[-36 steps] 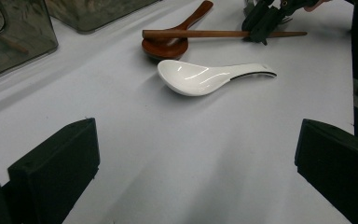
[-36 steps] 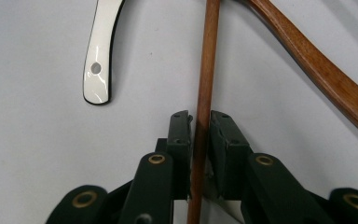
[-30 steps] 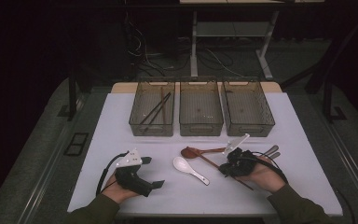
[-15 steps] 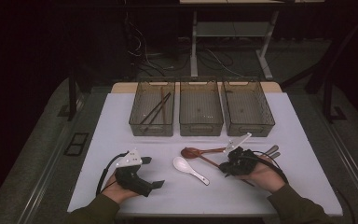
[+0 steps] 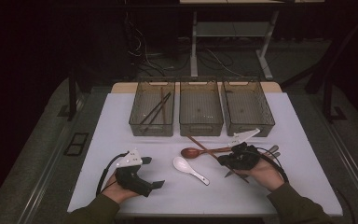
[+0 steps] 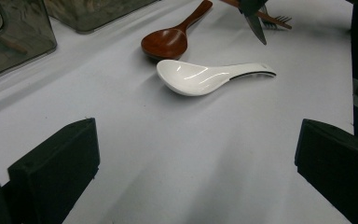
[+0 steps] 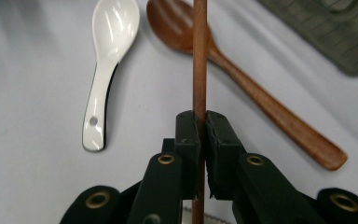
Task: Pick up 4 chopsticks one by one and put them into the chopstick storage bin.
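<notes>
My right gripper [image 7: 199, 122] pinches a slim brown wooden chopstick [image 7: 199, 56] just above the white table [image 5: 121, 121]; its own view shows the clamp. From above, 3 smoky mesh bins [image 5: 201, 108] appear. My left gripper [image 6: 191, 154] rests spread wide facing the glossy white ceramic spoon [image 6: 205, 77].

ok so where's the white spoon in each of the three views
high view: white spoon lies mid-table, between the two hands, bowl toward upper left.
left gripper view: upper middle, bowl to the left, handle to the right.
right gripper view: upper left, bowl at top, handle pointing down.
shared landmark: the brown wooden spoon lies just beside it in all three.
</notes>
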`<control>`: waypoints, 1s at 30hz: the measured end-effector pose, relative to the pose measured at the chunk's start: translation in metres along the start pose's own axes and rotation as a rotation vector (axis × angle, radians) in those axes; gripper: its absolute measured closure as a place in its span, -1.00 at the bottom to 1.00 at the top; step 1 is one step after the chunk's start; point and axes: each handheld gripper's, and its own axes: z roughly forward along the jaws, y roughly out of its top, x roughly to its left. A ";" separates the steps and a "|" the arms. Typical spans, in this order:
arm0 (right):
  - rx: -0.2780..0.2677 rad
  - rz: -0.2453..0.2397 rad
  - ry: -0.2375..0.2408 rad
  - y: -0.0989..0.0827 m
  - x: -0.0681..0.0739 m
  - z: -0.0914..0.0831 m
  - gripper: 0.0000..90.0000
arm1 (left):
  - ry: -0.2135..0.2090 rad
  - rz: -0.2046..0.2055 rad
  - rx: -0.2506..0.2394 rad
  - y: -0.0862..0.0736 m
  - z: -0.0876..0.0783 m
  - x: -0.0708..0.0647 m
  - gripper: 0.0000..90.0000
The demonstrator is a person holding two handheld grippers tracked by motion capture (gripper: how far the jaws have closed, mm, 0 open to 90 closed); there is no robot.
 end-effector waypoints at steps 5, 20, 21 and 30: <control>-0.066 0.028 -0.003 0.004 -0.004 -0.002 0.86 | 0.000 0.000 0.000 0.000 0.000 0.000 -1.00; -0.170 0.049 -0.011 0.026 -0.008 -0.004 0.86 | 0.000 -0.002 0.001 0.000 0.000 0.000 -1.00; -0.175 0.050 -0.011 0.028 -0.009 -0.004 0.86 | 0.001 -0.002 0.001 0.000 0.000 0.000 -1.00; -0.213 0.039 -0.010 0.048 -0.006 -0.001 0.86 | 0.000 -0.002 0.001 0.000 0.001 0.000 -1.00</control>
